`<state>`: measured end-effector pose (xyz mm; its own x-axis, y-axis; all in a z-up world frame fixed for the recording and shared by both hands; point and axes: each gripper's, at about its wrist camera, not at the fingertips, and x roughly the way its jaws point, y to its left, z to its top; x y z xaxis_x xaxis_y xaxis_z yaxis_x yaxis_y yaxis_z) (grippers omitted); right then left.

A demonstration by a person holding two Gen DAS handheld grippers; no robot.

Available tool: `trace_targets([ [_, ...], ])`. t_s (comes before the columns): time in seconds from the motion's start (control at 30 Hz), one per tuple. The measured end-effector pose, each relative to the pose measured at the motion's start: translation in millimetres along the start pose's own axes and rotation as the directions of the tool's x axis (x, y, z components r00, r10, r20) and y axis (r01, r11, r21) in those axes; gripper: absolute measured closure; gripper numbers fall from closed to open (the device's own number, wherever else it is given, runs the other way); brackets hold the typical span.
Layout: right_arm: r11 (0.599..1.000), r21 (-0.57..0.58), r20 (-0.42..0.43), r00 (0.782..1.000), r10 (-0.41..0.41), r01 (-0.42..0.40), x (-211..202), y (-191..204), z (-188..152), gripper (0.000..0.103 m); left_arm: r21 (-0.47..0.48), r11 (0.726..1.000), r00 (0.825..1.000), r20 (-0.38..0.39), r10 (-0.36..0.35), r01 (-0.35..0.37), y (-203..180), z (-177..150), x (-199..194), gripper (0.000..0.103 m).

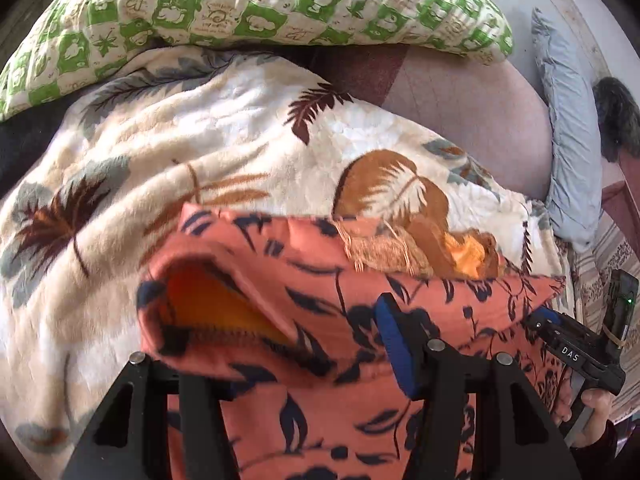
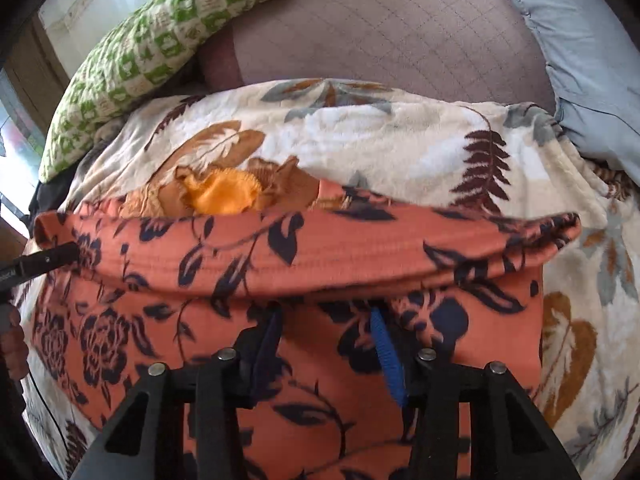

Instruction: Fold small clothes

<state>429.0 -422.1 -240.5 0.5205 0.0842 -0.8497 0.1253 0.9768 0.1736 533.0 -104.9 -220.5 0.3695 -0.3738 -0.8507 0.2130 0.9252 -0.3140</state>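
Fabric fills the lower half of both wrist views: an orange floral garment (image 2: 304, 264) with a dark leaf-and-rose print, lying on a cream leaf-patterned blanket (image 2: 360, 136) spread over the bed. Its folded upper edge runs side to side across both cameras, so its long axis lies crosswise to the fingers of each tool, and that crosswise edge is what the coming fold appears to turn on.

The right hand-held gripper (image 2: 326, 344) sits over the middle of the garment, just below the rolled fold. Its blue-padded fingers stand apart, with cloth showing between them; whether any layer is actually pinched cannot be told. The left hand-held gripper (image 1: 280, 352) works the garment's left end, where the cloth drapes over and hides one finger; an opening there shows an orange lining. Only its right blue pad is clearly visible, so its grip cannot be told either.

Each tool looks about equally near the fold, one toward each end. A small orange frilled piece (image 2: 224, 196) lies just beyond the fold, touching it. A green checked pillow (image 1: 248, 4) and a pale blue pillow (image 1: 568, 136) lie farther back, well apart from the work.
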Motion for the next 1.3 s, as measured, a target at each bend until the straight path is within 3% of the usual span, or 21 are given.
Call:
trace_targets([
  [0.07, 0.998, 0.059, 0.036, 0.999, 0.006, -0.008, 7, -5, 25, 0.054, -0.039, 0.999, 1.0, -0.005, -0.017, 0.016, 5, 26, 7, 0.045],
  [0.13, 0.987, 0.144, 0.099, 0.994, 0.053, -0.067, 5, -17, 44, 0.054, -0.097, 0.995, 1.0, 0.026, -0.016, 0.019, 15, 46, 4, 0.045],
  [0.2, 0.968, 0.216, 0.174, 0.98, 0.091, -0.128, -6, -27, 53, 0.054, -0.137, 0.991, 0.995, 0.104, 0.01, 0.004, 25, 55, -15, 0.045],
  [0.27, 0.968, 0.206, 0.212, 0.972, 0.1, -0.144, -20, -27, 49, 0.054, -0.138, 0.99, 0.984, 0.177, 0.002, 0.023, 29, 50, -39, 0.044],
  [0.37, 0.987, 0.089, 0.199, 0.973, 0.116, -0.136, -36, -8, 31, 0.054, -0.079, 0.996, 0.984, 0.174, 0.048, -0.035, 33, 22, -64, 0.044],
  [0.5, 0.989, 0.013, 0.161, 0.976, 0.144, -0.148, -59, 5, -13, 0.054, -0.107, 0.986, 0.98, 0.143, 0.141, -0.126, 54, -36, -88, 0.044],
  [0.63, 0.997, -0.011, 0.124, 0.989, 0.075, -0.074, -75, 1, -59, 0.054, -0.128, 0.986, 0.985, 0.122, 0.122, -0.106, 60, -77, -87, 0.044],
  [0.7, 1.0, 0.009, 0.093, 0.995, 0.026, -0.027, -75, -12, -81, 0.055, -0.126, 0.972, 0.972, 0.103, 0.21, -0.197, 59, -87, -75, 0.044],
  [0.77, 0.999, 0.05, 0.048, 0.999, -0.005, 0.003, -70, -28, -99, 0.067, -0.143, 0.949, 0.951, 0.089, 0.295, -0.281, 66, -97, -63, 0.044],
  [0.87, 0.991, 0.13, -0.002, 0.999, -0.034, 0.034, -59, -52, -120, 0.067, -0.209, 0.946, 0.959, 0.086, 0.272, -0.249, 82, -111, -54, 0.039],
  [0.97, 0.991, 0.13, 0.015, 0.999, -0.042, 0.04, -63, -51, -125, 0.067, -0.219, 0.945, 0.962, 0.076, 0.264, -0.243, 78, -106, -62, 0.039],
  [1.1, 0.995, 0.1, 0.08, 0.996, -0.032, 0.024, -85, -36, -114, 0.066, -0.213, 0.953, 0.957, 0.15, 0.248, -0.214, 57, -97, -88, 0.039],
  [1.2, 0.995, 0.094, 0.139, 0.989, -0.042, 0.029, -98, -30, -107, 0.066, -0.165, 0.975, 0.969, 0.176, 0.176, -0.148, 32, -94, -100, 0.039],
  [1.3, 0.991, 0.134, 0.12, 0.992, -0.041, 0.025, -89, -39, -106, 0.066, -0.076, 0.988, 0.978, 0.151, 0.142, -0.131, 5, -92, -93, 0.034],
])
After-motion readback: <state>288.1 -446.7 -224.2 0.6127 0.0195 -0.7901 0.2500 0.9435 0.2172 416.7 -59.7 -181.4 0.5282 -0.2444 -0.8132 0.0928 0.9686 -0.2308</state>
